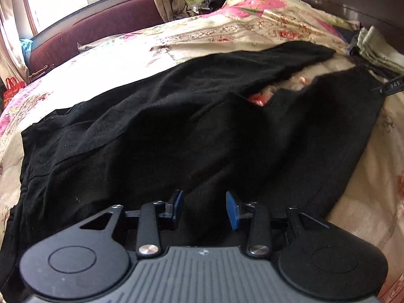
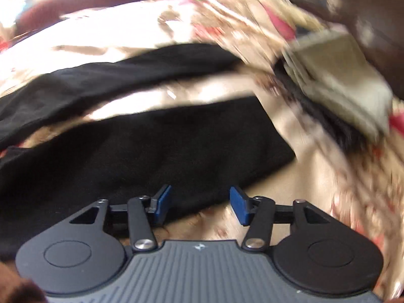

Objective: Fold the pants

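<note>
Between grips, early in folding the black pants (image 1: 176, 131) on the bed (image 1: 176, 40).

Left jaws (image 1: 204, 208) and right jaws (image 2: 199, 205) partly open, both empty, hovering over dark cloth. 2 legs splayed apart, floral cover showing between. Next, probably: bringing 1 leg onto the other, hems aligned.

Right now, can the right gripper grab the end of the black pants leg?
Probably yes. The right gripper is open, and the black pants leg hem lies just ahead on the bedspread, with nothing covering it.
</note>
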A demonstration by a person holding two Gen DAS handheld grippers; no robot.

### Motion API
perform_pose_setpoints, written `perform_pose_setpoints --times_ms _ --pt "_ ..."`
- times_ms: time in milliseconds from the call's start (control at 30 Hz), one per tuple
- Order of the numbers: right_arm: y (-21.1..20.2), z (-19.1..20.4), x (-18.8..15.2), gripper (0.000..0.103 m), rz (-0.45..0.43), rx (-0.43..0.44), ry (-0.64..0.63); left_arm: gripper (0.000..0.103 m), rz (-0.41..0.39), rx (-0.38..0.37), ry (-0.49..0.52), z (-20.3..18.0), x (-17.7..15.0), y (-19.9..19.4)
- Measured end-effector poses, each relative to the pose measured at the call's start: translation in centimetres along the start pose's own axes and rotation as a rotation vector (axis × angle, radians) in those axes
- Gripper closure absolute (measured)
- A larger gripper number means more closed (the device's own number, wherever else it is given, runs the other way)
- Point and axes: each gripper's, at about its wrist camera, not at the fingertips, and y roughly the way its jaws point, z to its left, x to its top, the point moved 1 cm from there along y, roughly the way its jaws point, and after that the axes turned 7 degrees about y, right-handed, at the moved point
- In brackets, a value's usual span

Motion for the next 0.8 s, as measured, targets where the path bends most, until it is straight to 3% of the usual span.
perform_pose_setpoints --times_ms 67,133,167,267,400,467,600,800 --pt "0.6 2.9 1.0 0.048 -0.002 0.095 -0.075 0.050 -0.019 -0.001 -0.012 1.6 1.4 1.1" --pt "2.8 5.5 1.5 0.047 0.087 0.174 -0.139 0.050 0.012 0.036 0.021 2.4 1.6 2.9" --pt "4.6 6.5 1.6 0.046 0.152 0.153 -0.179 0.049 0.043 0.045 0.033 2.9 1.4 3.7" --pt "5.7 7.6 2.8 0.041 0.210 0.108 -0.210 0.048 0.075 0.004 0.018 4.4 1.0 3.5" --pt "3.1 10.9 5.0 0.043 0.217 0.206 -0.322 0.049 0.077 -0.028 -0.037 7.0 1.6 1.2" --pt "1.9 12.8 5.8 0.043 0.214 0.289 -0.395 0.048 0.068 0.011 -0.034 8.6 2.5 0.0" --pt "3.5 16.9 8.4 0.043 0.241 0.421 -0.526 0.047 0.097 0.100 -0.007 11.7 4.0 -0.7" --pt "7.1 24.2 12.6 0.042 0.259 0.479 -0.693 0.045 0.145 0.161 0.041 17.5 6.6 1.7"
